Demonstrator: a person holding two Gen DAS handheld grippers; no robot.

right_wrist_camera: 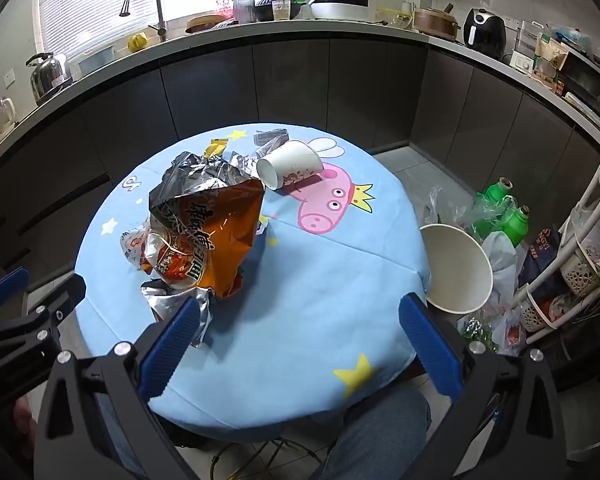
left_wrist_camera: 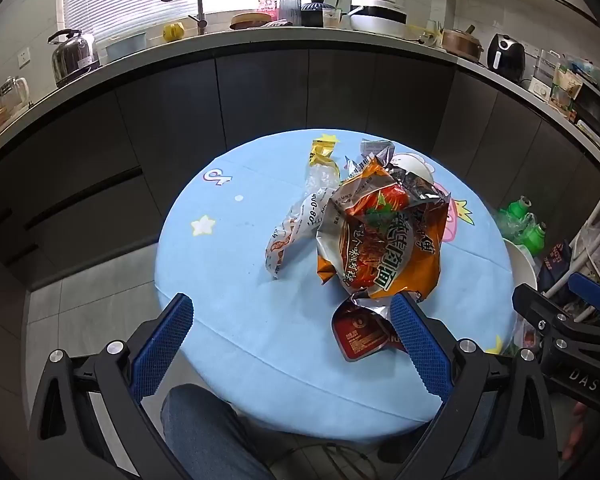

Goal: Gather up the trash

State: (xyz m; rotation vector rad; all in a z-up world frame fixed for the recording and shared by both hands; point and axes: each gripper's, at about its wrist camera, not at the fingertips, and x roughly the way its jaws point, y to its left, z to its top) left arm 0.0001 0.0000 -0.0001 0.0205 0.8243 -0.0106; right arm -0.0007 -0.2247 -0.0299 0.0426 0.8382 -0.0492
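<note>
So you're sitting at the little round table [right_wrist_camera: 308,320] with the blue cartoon cloth, and you're hovering both tools over the near edge, tilted down at the mess. Your left gripper [left_wrist_camera: 290,344] is hanging wide open with nothing in it, and your right gripper [right_wrist_camera: 300,344] is doing the same, jaws spread and empty. Looks to me like you're just getting going, since nothing's being picked up yet. The trash is all sitting on the table: a big orange noodle bag [right_wrist_camera: 216,240] is lying crumpled left of the middle, with a clear plastic wrapper [left_wrist_camera: 300,224] beside it, a small red packet [left_wrist_camera: 360,334] near your edge just beside the left tool's right finger, a yellow sachet [left_wrist_camera: 322,152] toward the far side, and a paper cup [right_wrist_camera: 290,164] is lying tipped over on the pig picture. A white bucket [right_wrist_camera: 458,268] is waiting just off the table's right edge, so I'm guessing that's where it's all going. The red packet is closest, so you're probably looking at dropping down, straddling it and squeezing, though it's flat, so getting under an edge might be fiddly.
</note>
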